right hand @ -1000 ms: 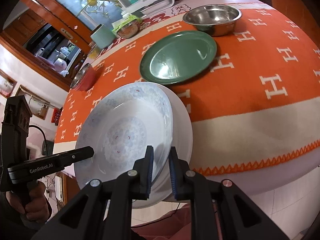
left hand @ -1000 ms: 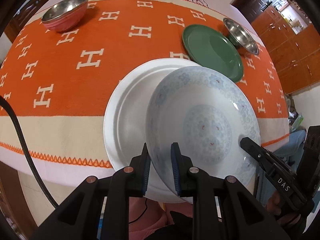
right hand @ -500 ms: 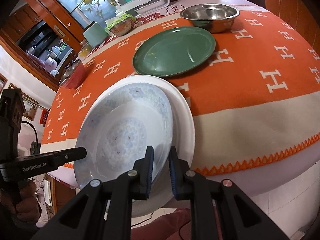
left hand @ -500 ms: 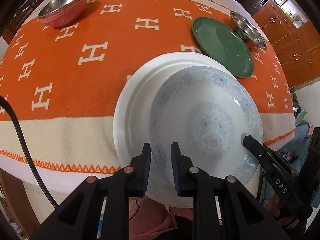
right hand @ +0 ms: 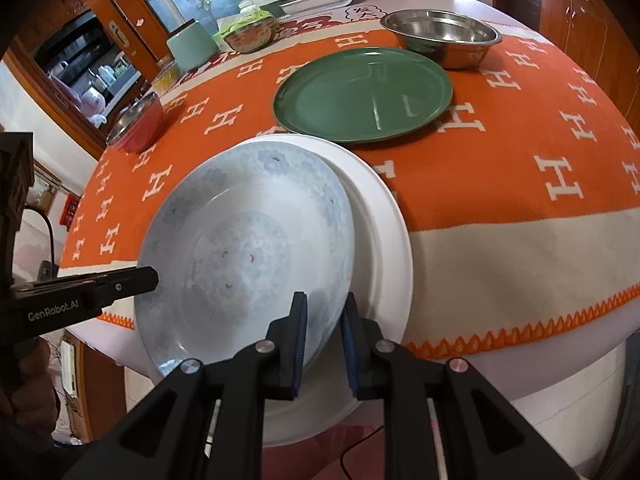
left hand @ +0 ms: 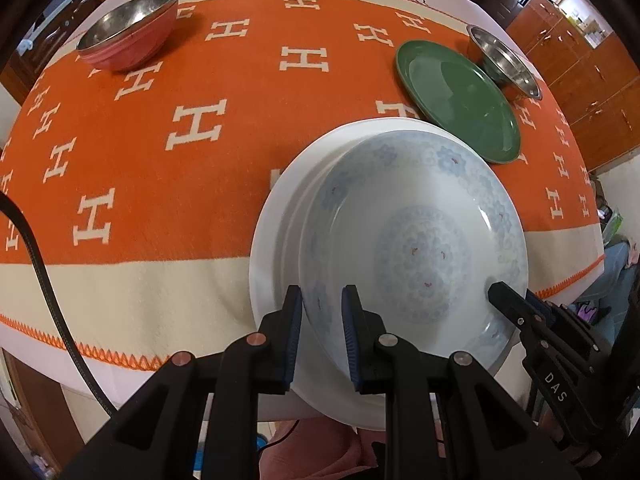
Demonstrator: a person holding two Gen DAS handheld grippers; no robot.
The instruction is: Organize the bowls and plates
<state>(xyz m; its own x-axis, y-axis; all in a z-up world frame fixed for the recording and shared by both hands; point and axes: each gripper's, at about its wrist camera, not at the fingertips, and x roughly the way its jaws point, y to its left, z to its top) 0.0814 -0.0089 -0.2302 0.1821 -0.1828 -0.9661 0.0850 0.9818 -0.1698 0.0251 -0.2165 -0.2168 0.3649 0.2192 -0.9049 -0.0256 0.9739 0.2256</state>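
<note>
Fingers of the left gripper (left hand: 321, 316) clamp the near rim of the blue-patterned plate (left hand: 416, 248), which lies stacked in the white plate (left hand: 276, 216) at the tabletop's (left hand: 160, 280) near edge. The right gripper (right hand: 323, 322) straddles the same patterned rim, its fingers opening, contact unclear. Farther off sit a green plate (right hand: 360, 96), a steel bowl (right hand: 440, 38) and a red bowl (left hand: 128, 36).

Glossy glazed blue-patterned ceramic bowl (left hand: 416, 240) and plain white plate (left hand: 276, 232); matt woven orange cloth (left hand: 224, 168); far right, shiny steel bowl (right hand: 440, 38).
</note>
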